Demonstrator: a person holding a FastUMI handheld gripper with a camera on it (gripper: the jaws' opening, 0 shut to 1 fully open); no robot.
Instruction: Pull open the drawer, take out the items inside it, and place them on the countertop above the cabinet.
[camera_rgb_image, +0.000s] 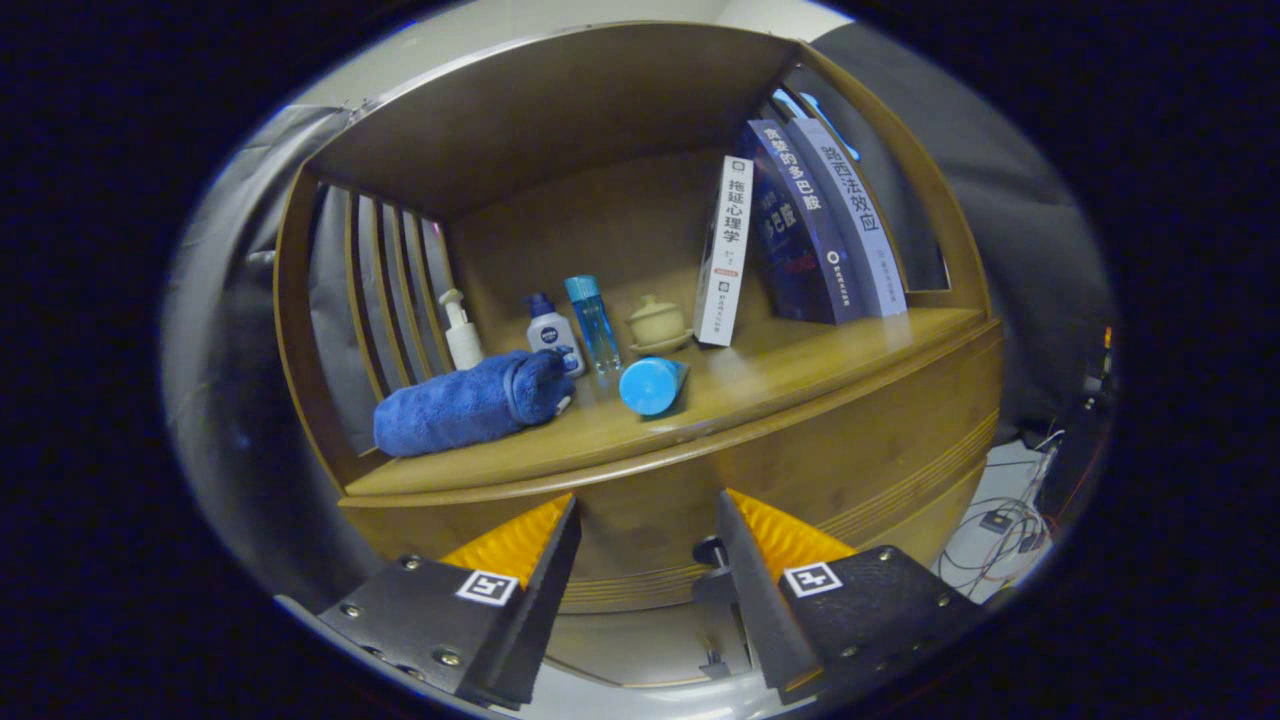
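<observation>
The fingers (648, 560) stand wide apart with nothing between them, low in the frame, facing the wooden cabinet front. The drawer knob (709, 551) sits just inside the right finger, low centre, and the drawer (660, 640) below it looks at least partly pulled out, pale inside; its contents I cannot make out. On the surface (780, 375) above, at frame centre, lie a rolled blue towel (465, 403) and a blue tube (653, 385) on its side near the front edge, with small bottles (551, 333) and leaning books (800, 230) behind. The risks: the tube could roll off if the cabinet is jolted, and crowded placing could topple the bottles.
</observation>
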